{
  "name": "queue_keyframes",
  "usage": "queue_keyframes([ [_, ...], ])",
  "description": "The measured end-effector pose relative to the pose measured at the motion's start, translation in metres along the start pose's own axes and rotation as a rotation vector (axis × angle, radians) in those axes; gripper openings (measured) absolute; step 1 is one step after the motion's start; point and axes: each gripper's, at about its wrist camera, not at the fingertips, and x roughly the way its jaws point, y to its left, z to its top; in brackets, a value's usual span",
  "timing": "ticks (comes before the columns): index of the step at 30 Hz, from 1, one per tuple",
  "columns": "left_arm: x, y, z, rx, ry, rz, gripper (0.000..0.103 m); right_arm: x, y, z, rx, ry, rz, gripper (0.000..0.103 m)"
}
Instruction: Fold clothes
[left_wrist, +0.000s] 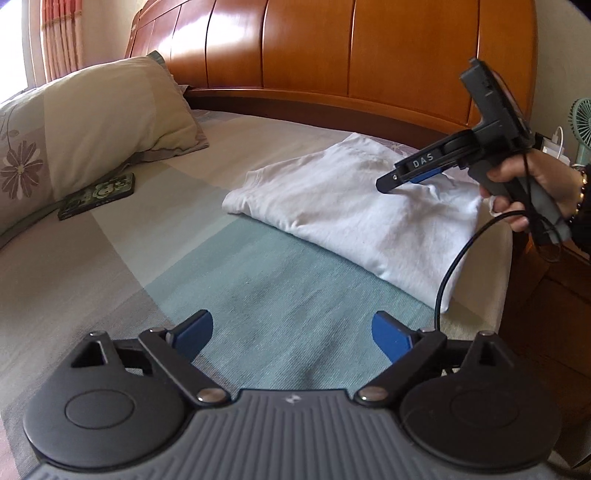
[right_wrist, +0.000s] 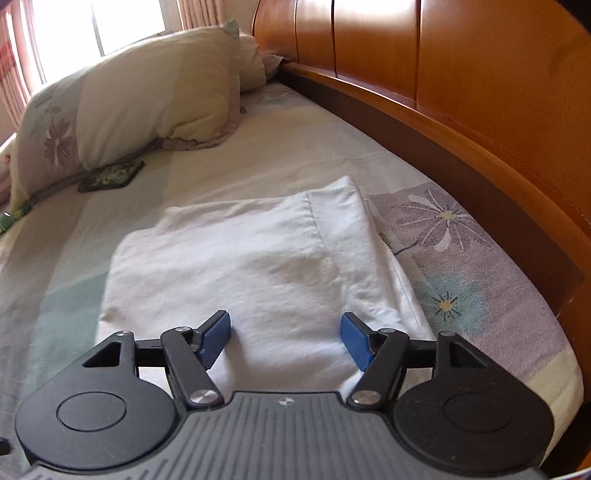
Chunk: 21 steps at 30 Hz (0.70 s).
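A white garment (right_wrist: 258, 266) lies on the bed (left_wrist: 258, 295) already doubled into a flat, roughly rectangular stack, close to the wooden headboard (left_wrist: 332, 48) and near the bed's right edge. The right hand-held gripper (right_wrist: 284, 336) hangs directly over its near end with the jaws spread wide and nothing between them; the stack's long axis runs away from it toward the headboard. The left hand-held gripper (left_wrist: 291, 332), also spread wide and empty, sits over bare striped sheet, with the garment ahead and to its right, so the right one is clearly nearer. Whether another fold is due or the folding is finished cannot be told. A pillow (left_wrist: 103, 122) and a dark phone (left_wrist: 98, 195) lie well apart on the left
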Motion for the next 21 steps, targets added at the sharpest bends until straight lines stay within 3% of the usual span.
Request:
queue_keyframes([
  [8,-0.018,0.028,-0.012,-0.077,-0.101,0.090,0.098,0.034,0.012,0.042,-0.021,-0.060,-0.016,0.077],
  [11,-0.023,0.034,-0.015,-0.092,-0.094,0.090,0.098,0.072,0.005,0.052,-0.012,-0.007,-0.076,0.080],
  [14,-0.029,0.040,-0.021,-0.097,-0.098,0.102,0.098,0.082,0.011,0.059,-0.032,-0.012,-0.131,0.082],
  [21,-0.036,0.057,-0.034,-0.149,-0.112,0.121,0.098,0.072,0.084,0.050,-0.188,0.010,-0.014,0.082],
])
